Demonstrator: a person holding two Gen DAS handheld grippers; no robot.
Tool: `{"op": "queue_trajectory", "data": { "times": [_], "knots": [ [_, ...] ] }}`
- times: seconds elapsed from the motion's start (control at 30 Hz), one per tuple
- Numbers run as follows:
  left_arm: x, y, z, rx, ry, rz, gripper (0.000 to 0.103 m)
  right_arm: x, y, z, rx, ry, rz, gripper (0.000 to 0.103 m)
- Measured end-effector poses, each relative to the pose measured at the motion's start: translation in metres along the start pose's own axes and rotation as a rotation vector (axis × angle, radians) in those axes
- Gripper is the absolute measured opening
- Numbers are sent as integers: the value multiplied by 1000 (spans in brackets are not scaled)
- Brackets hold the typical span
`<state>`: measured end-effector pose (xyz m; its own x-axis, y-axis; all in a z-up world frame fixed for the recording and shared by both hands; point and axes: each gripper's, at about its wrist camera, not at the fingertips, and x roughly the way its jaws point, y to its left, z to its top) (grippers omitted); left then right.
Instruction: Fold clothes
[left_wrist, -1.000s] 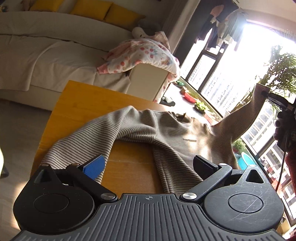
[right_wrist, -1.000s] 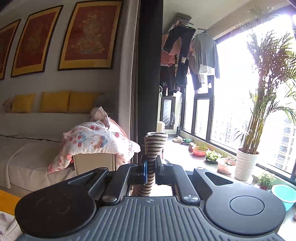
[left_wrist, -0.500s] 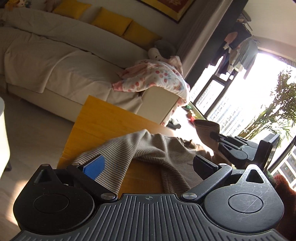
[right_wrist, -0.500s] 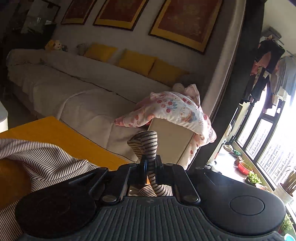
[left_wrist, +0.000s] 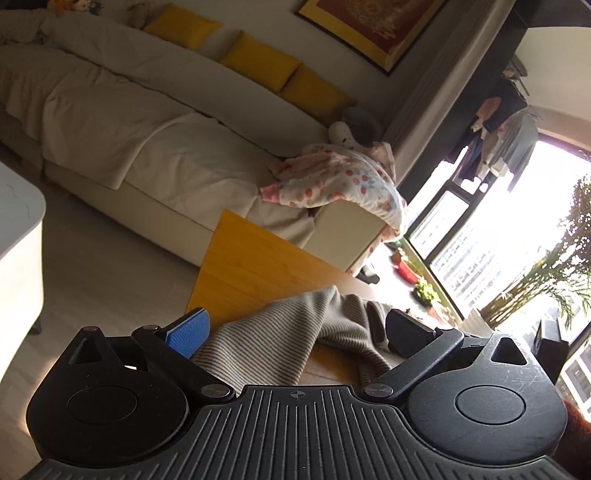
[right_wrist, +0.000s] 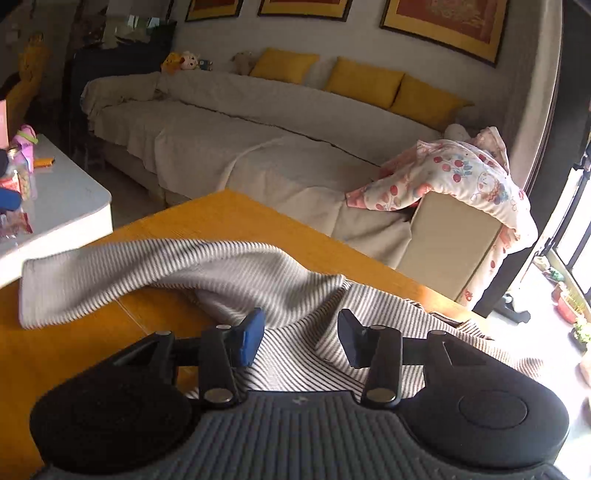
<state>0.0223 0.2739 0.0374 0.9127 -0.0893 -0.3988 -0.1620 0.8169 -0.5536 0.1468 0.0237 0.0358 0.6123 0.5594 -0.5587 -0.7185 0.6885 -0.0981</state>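
Note:
A grey-and-white striped sweater (right_wrist: 229, 277) lies crumpled on the yellow wooden table (right_wrist: 207, 218). One sleeve stretches out to the left in the right wrist view. My right gripper (right_wrist: 301, 338) is open and empty just above the sweater's body. My left gripper (left_wrist: 295, 326) is open and empty, with the sweater (left_wrist: 280, 332) lying between and beyond its fingers on the table (left_wrist: 251, 266).
A beige sofa (right_wrist: 258, 140) with yellow cushions runs behind the table. A flowered blanket (right_wrist: 461, 177) hangs over its armrest. A white side table (right_wrist: 55, 206) with small items stands at the left. Windows and potted plants (left_wrist: 554, 273) are at the right.
My right gripper has let go of the sleeve it held up, opened, and swung down and left over the table. The sleeve now lies on the sweater. The left gripper tilted upward.

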Motion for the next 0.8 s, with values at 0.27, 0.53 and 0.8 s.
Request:
{"op": "queue_trajectory", "data": {
  "times": [0.27, 0.53, 0.8],
  "knots": [
    [-17, 10, 10, -19, -44, 38, 103, 1, 115, -16, -103, -16, 238, 49],
    [-2, -16, 8, 4, -6, 23, 103, 16, 158, -15, -519, -63, 153, 5],
    [35, -62, -1, 74, 59, -44, 103, -32, 26, 14, -671, -191, -315, 4]
  ]
}}
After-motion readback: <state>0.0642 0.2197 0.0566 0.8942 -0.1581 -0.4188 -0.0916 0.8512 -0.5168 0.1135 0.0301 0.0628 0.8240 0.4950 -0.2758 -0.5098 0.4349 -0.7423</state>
